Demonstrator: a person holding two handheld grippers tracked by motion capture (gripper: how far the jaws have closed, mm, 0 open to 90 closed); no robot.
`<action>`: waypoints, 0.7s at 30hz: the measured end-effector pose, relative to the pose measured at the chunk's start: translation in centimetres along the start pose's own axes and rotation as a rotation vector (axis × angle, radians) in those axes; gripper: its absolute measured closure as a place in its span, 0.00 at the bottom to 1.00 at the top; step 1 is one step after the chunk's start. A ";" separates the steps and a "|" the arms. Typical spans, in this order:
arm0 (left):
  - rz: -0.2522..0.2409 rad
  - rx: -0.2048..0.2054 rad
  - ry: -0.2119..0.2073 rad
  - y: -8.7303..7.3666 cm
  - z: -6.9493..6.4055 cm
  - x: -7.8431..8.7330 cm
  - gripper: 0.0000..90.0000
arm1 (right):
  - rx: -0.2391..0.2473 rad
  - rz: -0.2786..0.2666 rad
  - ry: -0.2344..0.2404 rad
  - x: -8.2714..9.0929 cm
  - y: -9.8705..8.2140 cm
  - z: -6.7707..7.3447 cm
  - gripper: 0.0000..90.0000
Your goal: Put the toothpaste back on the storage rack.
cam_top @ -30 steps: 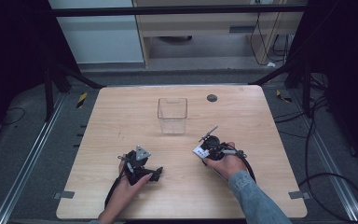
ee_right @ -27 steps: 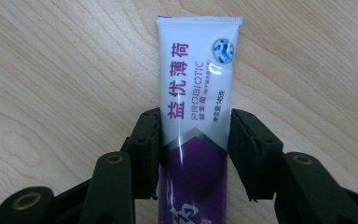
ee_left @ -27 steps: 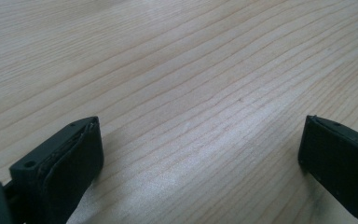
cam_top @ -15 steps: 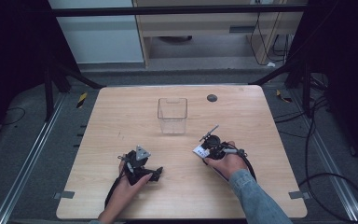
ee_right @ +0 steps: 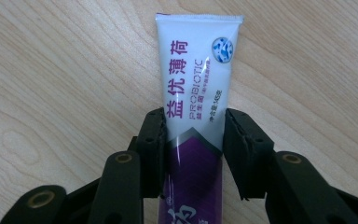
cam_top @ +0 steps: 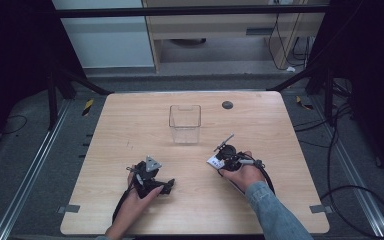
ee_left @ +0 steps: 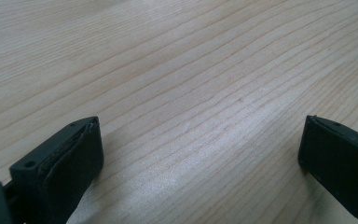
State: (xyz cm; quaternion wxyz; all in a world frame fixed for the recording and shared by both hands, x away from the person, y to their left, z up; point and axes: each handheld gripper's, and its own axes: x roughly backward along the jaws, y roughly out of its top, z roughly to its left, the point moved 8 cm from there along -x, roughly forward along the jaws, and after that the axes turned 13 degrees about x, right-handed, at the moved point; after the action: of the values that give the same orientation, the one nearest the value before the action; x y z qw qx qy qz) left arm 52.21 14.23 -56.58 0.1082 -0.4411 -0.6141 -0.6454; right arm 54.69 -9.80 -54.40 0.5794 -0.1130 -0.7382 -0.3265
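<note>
A white and purple toothpaste tube [ee_right: 196, 93] lies flat on the wooden table [cam_top: 130, 125], and in the high view its white end [cam_top: 214, 161] pokes out beside the right hand. My right gripper [ee_right: 193, 149] has just been closing on the tube, and both pads now touch its sides near the middle. The right gripper [cam_top: 221, 158] sits right of the table's centre. My left gripper [ee_left: 200, 154] is open over bare wood with nothing between its jaws. It rests in the left hand near the front of the table [cam_top: 166, 186].
A clear, empty square container [cam_top: 185, 124] stands upright at mid-table, beyond both grippers. A small dark round disc [cam_top: 227, 105] lies near the far edge. Cables trail from both grippers toward the front edge.
</note>
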 end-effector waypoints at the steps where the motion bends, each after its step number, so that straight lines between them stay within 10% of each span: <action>1: 0.000 0.000 0.001 0.0 0.0 0.0 0.00 | -0.003 0.001 -0.001 0.0 0.0 0.0 0.68; 21: 0.000 0.000 0.001 0.0 0.0 0.0 0.00 | -0.021 -0.017 -0.014 0.7 0.0 -0.3 0.86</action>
State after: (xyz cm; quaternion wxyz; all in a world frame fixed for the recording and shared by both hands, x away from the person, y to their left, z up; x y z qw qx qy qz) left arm 52.22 14.23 -56.57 0.1083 -0.4409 -0.6143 -0.6454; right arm 54.75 -10.09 -53.74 0.5703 -0.1153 -0.7397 -0.3382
